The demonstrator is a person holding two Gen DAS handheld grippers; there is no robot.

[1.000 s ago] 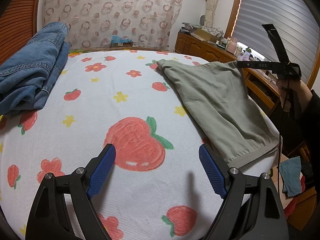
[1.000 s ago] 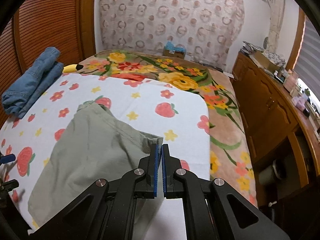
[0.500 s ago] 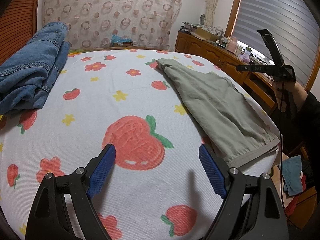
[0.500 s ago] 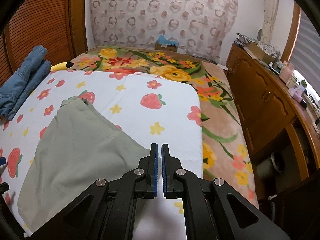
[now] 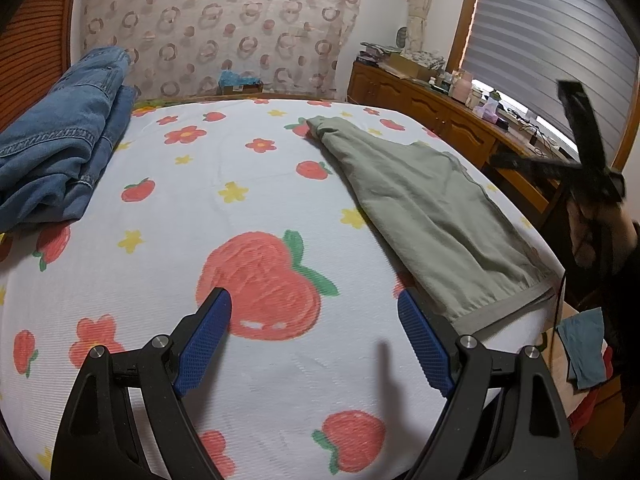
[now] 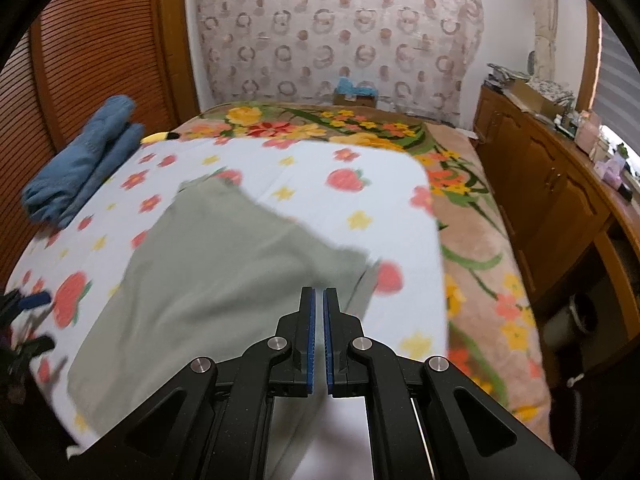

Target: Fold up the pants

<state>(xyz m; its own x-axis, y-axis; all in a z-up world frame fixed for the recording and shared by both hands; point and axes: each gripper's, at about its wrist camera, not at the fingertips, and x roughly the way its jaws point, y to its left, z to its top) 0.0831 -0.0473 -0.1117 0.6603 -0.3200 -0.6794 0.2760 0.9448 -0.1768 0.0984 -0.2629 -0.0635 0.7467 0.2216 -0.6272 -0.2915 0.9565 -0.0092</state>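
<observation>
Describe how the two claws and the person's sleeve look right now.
Both the left claw and right claw are matte black plastic with silver pivot screws and blue textured pads. The person's sleeve is dark, probably black.

The green pants (image 6: 224, 276) are motion-blurred in the right wrist view, their near end hidden behind the jaws.

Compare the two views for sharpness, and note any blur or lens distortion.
Left wrist view: sharp on the green pants; only the right gripper at the edge smears. Right wrist view: pants and strawberry sheet motion-blurred. Both bend edges, fisheye-style.
</observation>
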